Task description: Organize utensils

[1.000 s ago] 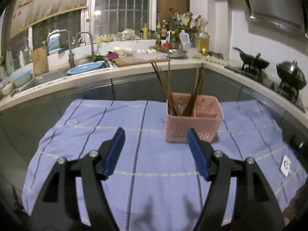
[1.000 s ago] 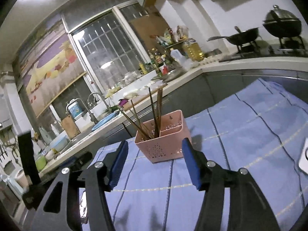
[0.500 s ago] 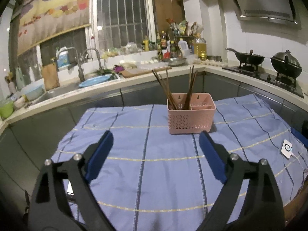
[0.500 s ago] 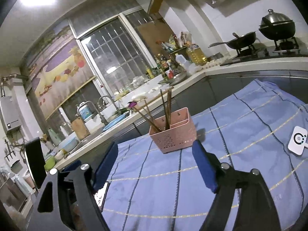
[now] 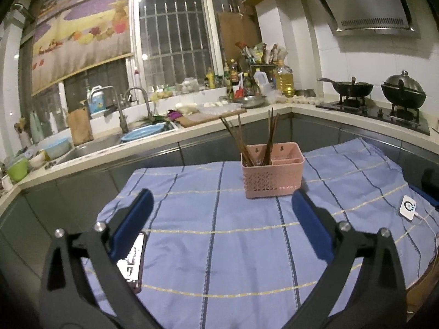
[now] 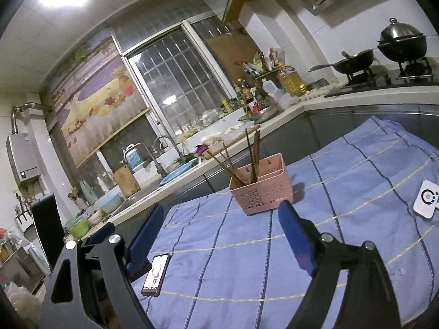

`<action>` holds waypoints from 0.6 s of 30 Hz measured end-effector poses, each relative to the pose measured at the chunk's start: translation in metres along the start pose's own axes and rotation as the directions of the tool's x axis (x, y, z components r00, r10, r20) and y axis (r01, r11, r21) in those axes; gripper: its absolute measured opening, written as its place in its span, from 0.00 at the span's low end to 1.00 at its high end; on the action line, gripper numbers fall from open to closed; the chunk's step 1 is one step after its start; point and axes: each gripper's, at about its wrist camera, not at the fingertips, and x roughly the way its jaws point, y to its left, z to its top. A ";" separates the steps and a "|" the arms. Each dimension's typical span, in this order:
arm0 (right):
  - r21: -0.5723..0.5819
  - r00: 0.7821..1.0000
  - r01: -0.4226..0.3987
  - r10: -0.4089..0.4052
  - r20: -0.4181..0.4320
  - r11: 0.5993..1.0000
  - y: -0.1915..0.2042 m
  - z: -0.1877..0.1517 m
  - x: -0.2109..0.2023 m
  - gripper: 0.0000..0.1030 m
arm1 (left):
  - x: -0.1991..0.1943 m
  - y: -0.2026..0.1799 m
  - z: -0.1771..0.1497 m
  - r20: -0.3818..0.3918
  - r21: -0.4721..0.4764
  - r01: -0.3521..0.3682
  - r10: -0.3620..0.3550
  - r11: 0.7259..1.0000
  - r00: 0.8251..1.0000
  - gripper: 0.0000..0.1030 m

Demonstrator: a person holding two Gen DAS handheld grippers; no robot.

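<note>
Table cover: a blue woven cloth (image 5: 219,246), soft and slightly rumpled, is crossed by dark blue lengthwise stripes and thin pale yellow cross lines.

Left gripper (image 5: 219,219): black rigid arms with silver bolts are tipped with flat blue pads (image 5: 140,208); the pads are held wide apart above the cloth, with nothing between them.

Right gripper (image 6: 219,229): of the same make, its blue pads (image 6: 290,230) are likewise spread wide and hold nothing.

Utensil caddy (image 5: 273,174): a pink plastic rectangular basket with perforated walls and an inner divider is set upright on the cloth at 12 o'clock of the left gripper, well apart from both grippers.

Chopsticks (image 5: 258,139): long, thin, dark brown sticks are stood in the left compartment of the caddy. Their long axes run near vertical, tips up; one group is fanned toward 11 o'clock, the other toward 12 o'clock.

Smartphone (image 6: 155,274): a flat dark slab with a lit screen is laid face up on the cloth near the left edge.

White device (image 5: 408,207): a small rounded square with a ring mark and a thin cable is laid at the right edge.
</note>
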 end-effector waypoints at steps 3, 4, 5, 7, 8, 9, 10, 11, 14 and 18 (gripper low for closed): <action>-0.004 1.000 -0.014 0.014 -0.007 1.000 0.003 0.001 0.004 0.82 | 0.000 0.005 0.000 -0.003 -0.010 -0.010 0.010 1.000 1.000 0.94; -0.003 1.000 -0.018 0.018 -0.009 1.000 0.004 0.001 0.005 0.82 | 0.001 0.007 0.000 -0.007 -0.016 -0.013 0.013 1.000 1.000 0.94; -0.001 1.000 -0.023 0.023 -0.013 1.000 0.004 0.001 0.007 0.82 | 0.001 0.009 0.000 -0.012 -0.020 -0.015 0.015 1.000 1.000 0.94; 0.000 0.999 -0.028 0.028 -0.018 1.000 0.003 0.002 0.010 0.82 | 0.002 0.012 0.000 -0.018 -0.024 -0.019 0.019 1.000 1.000 0.94; 0.001 0.999 -0.032 0.032 -0.023 0.999 0.003 0.002 0.012 0.83 | 0.002 0.013 0.000 -0.021 -0.026 -0.022 0.022 0.999 1.000 0.94; 0.002 0.999 -0.035 0.035 -0.025 0.999 0.003 0.002 0.014 0.83 | 0.003 0.015 0.000 -0.023 -0.028 -0.023 0.023 0.999 0.999 0.94; 0.004 0.999 -0.038 0.038 -0.028 0.999 0.003 0.002 0.014 0.83 | 0.003 0.016 0.000 -0.025 -0.029 -0.024 0.024 0.999 0.999 0.94; 0.007 0.999 -0.041 0.041 -0.032 0.999 0.002 0.002 0.016 0.83 | 0.004 0.017 0.000 -0.027 -0.030 -0.027 0.026 0.999 0.999 0.94; 0.014 0.998 -0.044 0.045 -0.047 0.999 0.000 0.001 0.020 0.83 | 0.007 0.019 0.001 -0.034 -0.031 -0.030 0.029 0.999 0.999 0.94; 0.022 0.997 -0.045 0.047 -0.060 0.999 -0.002 0.000 0.024 0.83 | 0.009 0.021 0.002 -0.040 -0.032 -0.025 0.024 0.999 0.999 0.94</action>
